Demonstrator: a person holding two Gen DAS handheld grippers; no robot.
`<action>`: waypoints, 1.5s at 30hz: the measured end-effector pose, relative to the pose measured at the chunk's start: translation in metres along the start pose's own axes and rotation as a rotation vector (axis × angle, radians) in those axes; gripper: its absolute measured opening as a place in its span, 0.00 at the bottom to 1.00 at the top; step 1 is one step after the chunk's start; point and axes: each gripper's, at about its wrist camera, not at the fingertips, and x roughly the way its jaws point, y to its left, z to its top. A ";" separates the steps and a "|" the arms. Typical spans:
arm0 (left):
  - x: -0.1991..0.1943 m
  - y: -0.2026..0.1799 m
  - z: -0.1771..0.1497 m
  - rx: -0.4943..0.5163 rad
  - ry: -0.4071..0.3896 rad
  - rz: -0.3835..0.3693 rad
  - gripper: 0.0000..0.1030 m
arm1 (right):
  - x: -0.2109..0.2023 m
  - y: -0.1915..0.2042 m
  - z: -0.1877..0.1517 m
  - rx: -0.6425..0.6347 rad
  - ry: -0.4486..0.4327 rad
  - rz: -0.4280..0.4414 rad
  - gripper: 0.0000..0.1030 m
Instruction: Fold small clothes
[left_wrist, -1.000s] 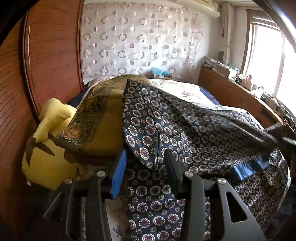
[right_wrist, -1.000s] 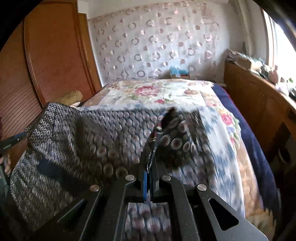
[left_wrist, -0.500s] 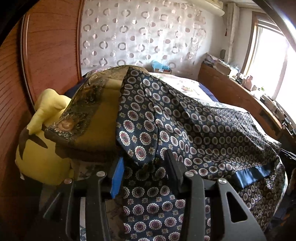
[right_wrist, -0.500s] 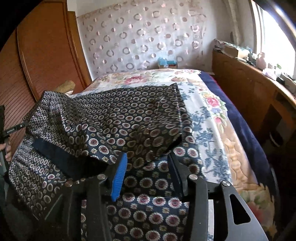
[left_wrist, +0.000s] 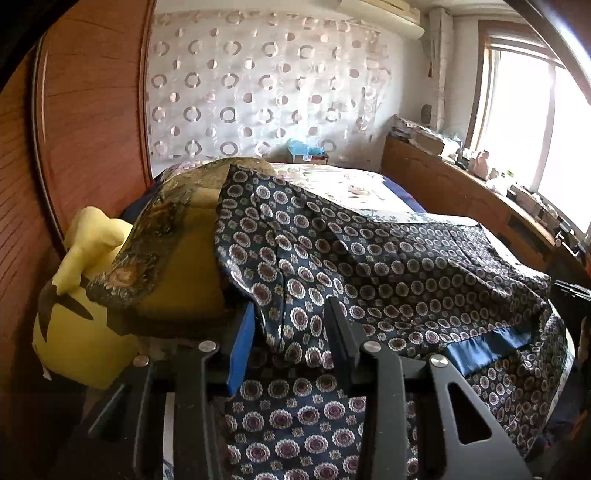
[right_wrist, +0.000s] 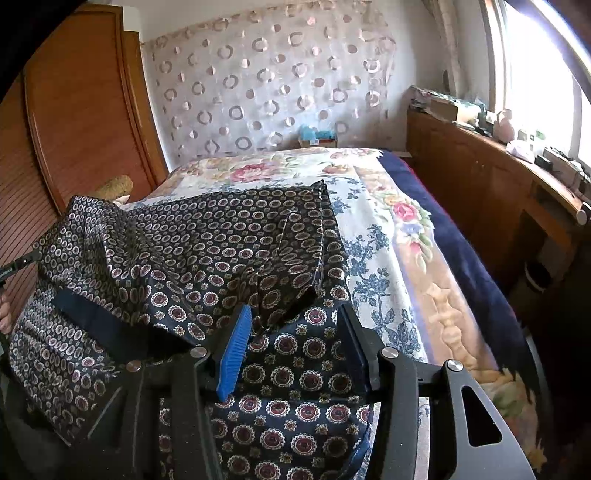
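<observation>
A navy garment with a round medallion print lies folded over on the bed; it also shows in the right wrist view. A plain blue band crosses its lower edge. My left gripper is open, with the cloth's folded edge lying between its fingers. My right gripper is open just above the garment's near fold, holding nothing. The left gripper's tip peeks in at the far left of the right wrist view.
The garment lies on a bed with a floral cover. A yellow plush toy and a gold patterned cushion sit at the left by the wooden headboard. A cluttered wooden sideboard runs along the right under the window.
My right gripper was shut on a garment corner, then opened and let it drop onto the fold. The lifted cloth has settled flatter. My left gripper stayed open.
</observation>
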 end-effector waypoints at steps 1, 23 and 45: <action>0.004 0.000 0.003 0.014 0.015 0.021 0.38 | 0.001 0.000 0.001 -0.003 0.000 0.001 0.49; -0.045 0.001 0.012 -0.033 -0.096 0.021 0.01 | 0.057 -0.012 0.026 -0.053 0.124 -0.002 0.49; -0.088 0.023 -0.047 -0.108 -0.038 0.037 0.01 | -0.023 -0.039 0.029 -0.033 -0.065 0.078 0.01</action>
